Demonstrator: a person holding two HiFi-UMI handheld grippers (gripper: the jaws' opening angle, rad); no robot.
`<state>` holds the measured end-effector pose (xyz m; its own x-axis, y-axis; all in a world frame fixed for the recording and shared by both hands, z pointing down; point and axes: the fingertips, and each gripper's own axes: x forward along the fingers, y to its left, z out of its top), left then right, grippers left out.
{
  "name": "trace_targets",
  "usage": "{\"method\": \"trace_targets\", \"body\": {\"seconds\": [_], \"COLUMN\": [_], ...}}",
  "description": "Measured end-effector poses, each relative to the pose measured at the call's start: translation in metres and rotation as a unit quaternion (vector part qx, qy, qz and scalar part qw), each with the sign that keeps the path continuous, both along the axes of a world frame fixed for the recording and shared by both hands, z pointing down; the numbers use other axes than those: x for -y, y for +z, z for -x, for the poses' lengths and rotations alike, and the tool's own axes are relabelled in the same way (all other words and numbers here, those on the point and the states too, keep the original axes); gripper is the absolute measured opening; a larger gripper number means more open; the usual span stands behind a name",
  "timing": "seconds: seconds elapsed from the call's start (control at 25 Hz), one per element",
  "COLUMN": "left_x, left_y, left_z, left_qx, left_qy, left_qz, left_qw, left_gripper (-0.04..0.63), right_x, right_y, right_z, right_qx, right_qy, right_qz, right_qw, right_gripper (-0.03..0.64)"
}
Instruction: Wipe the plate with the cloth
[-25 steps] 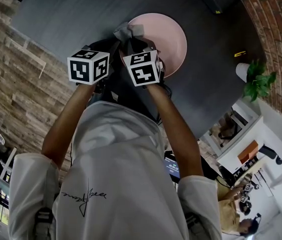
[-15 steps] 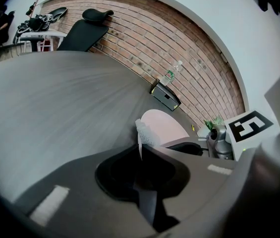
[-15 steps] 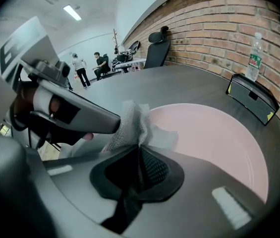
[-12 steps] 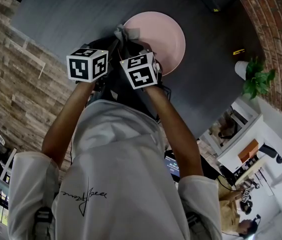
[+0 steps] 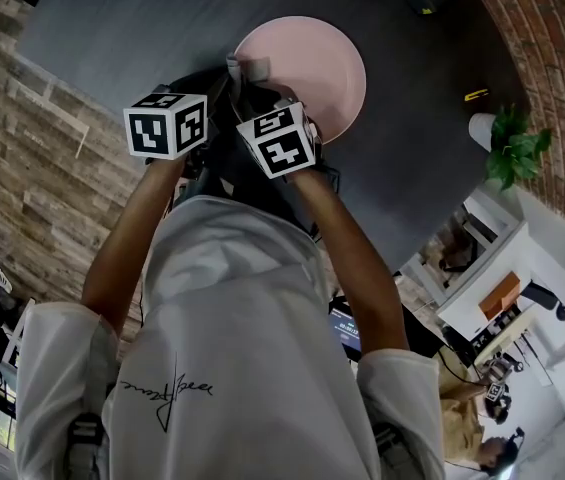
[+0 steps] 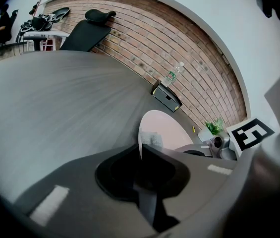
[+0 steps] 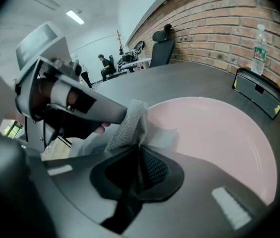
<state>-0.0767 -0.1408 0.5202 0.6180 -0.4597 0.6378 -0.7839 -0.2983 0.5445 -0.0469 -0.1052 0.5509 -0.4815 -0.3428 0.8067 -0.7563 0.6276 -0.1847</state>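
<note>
A pink plate [image 5: 312, 63] lies on the dark grey table [image 5: 132, 28]. My left gripper [image 5: 224, 80] reaches its near left edge; in the left gripper view the jaws [image 6: 140, 155] are shut on the plate's rim [image 6: 140, 142]. Just right of it, my right gripper [image 5: 257, 86] is shut on a grey woven cloth [image 7: 130, 123]. The cloth bunches up out of those jaws [image 7: 140, 150] and rests on the plate [image 7: 219, 138] near the rim. The cloth [image 6: 155, 140] also shows beyond the left jaws. In the right gripper view, the left gripper [image 7: 80, 103] sits close beside the cloth.
A black box [image 7: 258, 90] and a clear bottle [image 7: 259, 41] stand at the table's far edge by the brick wall. A potted plant [image 5: 507, 148] and a small yellow item [image 5: 474, 95] are to the right. A black chair [image 6: 87, 29] and people are far behind.
The right gripper has slid the cloth a short way along the plate's near left part. The left gripper has stayed on the rim.
</note>
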Motion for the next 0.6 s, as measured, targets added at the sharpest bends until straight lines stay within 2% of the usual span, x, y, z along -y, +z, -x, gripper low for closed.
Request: {"method": "trace_targets", "body": {"seconds": [0.6], "left_x": [0.000], "left_y": [0.000], "left_z": [0.001], "left_qx": [0.002], "left_qy": [-0.003], "left_qz": [-0.001], "left_qw": [1.0000], "left_gripper": [0.031], "right_x": [-0.017], "right_y": [0.003], "right_z": [-0.006], "right_qx": [0.011], "right_qy": [-0.025], "right_qz": [0.022], "right_qw": [0.999], "right_gripper": [0.018]}}
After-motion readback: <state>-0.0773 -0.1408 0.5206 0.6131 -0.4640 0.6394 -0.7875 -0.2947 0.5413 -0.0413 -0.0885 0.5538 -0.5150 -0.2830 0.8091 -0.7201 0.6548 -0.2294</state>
